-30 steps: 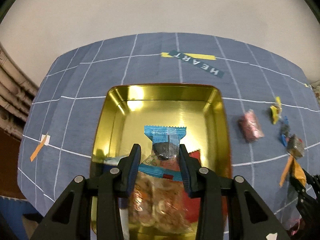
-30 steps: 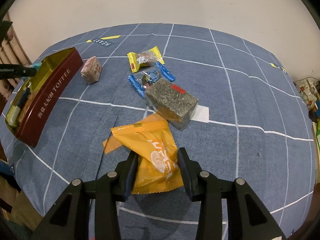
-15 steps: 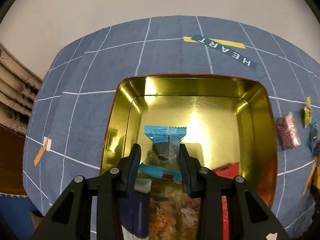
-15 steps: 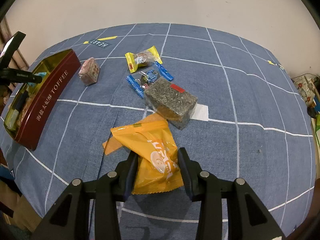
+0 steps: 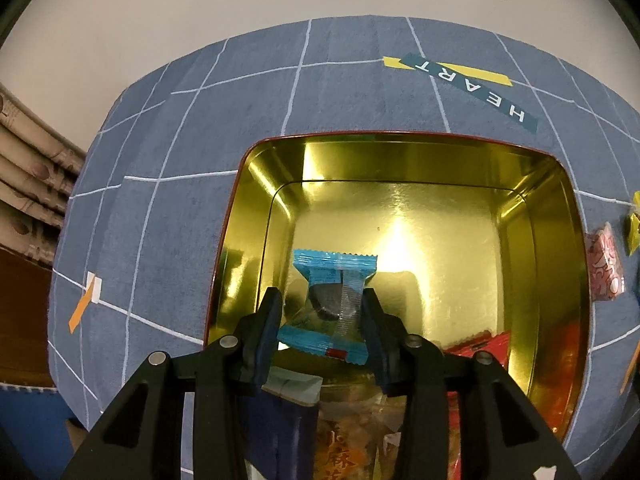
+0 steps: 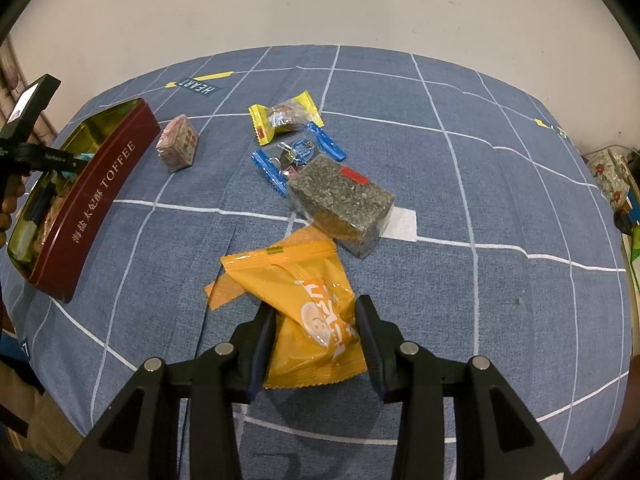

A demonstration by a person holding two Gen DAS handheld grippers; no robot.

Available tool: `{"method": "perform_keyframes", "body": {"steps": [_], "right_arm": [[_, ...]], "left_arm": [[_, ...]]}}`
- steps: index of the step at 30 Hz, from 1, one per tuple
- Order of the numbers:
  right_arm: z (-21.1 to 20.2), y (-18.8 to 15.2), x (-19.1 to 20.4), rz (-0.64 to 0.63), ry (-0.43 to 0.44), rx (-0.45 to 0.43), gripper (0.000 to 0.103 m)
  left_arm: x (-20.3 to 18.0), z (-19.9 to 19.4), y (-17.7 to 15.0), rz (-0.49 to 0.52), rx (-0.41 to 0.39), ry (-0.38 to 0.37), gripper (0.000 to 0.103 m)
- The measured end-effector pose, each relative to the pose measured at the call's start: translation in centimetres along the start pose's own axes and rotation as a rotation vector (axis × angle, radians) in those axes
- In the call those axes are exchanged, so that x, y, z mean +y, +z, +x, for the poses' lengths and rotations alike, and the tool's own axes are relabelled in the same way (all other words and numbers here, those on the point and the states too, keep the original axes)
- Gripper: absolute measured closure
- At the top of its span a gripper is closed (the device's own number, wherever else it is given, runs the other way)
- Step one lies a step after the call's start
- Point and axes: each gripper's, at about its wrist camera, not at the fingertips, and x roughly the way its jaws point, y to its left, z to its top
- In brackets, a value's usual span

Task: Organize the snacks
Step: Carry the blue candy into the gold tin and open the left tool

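My left gripper (image 5: 322,312) is shut on a small blue-wrapped cookie packet (image 5: 334,300) and holds it above the gold inside of the red toffee tin (image 5: 400,160). Several snack packets lie in the near end of the tin under the fingers. My right gripper (image 6: 316,328) is shut on an orange snack bag (image 6: 308,300), which rests low on the blue checked cloth. In the right wrist view the tin (image 6: 92,208) stands at the left with the left gripper (image 6: 48,156) over it.
On the cloth ahead of the right gripper lie a grey seeded bar (image 6: 340,200), a blue packet (image 6: 298,154), a yellow packet (image 6: 284,120) and a pink cube packet (image 6: 178,148). The pink packet (image 5: 604,264) lies right of the tin. Table edges are close at left.
The left gripper has moved forward and lower over the tin with the blue packet still held. The right gripper has barely moved and keeps the orange bag.
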Motion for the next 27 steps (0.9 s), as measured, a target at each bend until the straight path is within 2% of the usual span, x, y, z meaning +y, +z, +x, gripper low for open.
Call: {"method": "perform_keyframes", "body": {"steps": [5, 8, 13, 18, 27], "right_arm": [[0.1, 0.1, 0.1, 0.000, -0.007, 0.005, 0.062], [0.1, 0.1, 0.1, 0.005, -0.011, 0.006, 0.062], [0.0, 0.1, 0.2, 0.009, -0.019, 0.010, 0.062], [0.0, 0.1, 0.3, 0.015, -0.027, 0.011, 0.062], [0.0, 0.2, 0.4, 0.017, -0.035, 0.013, 0.063]], "left_arm": [[-0.1, -0.2, -0.3, 0.005, 0.000, 0.001, 0.063], [-0.2, -0.7, -0.5, 0.013, -0.009, 0.001, 0.057], [0.0, -1.7, -0.9, 0.015, -0.024, -0.030, 0.051], [0.2, -3.9, -1.5, 0.021, -0.078, -0.061, 0.046], [1.3, -7.5, -3.8, -0.032, -0.151, -0.098, 0.037]]}}
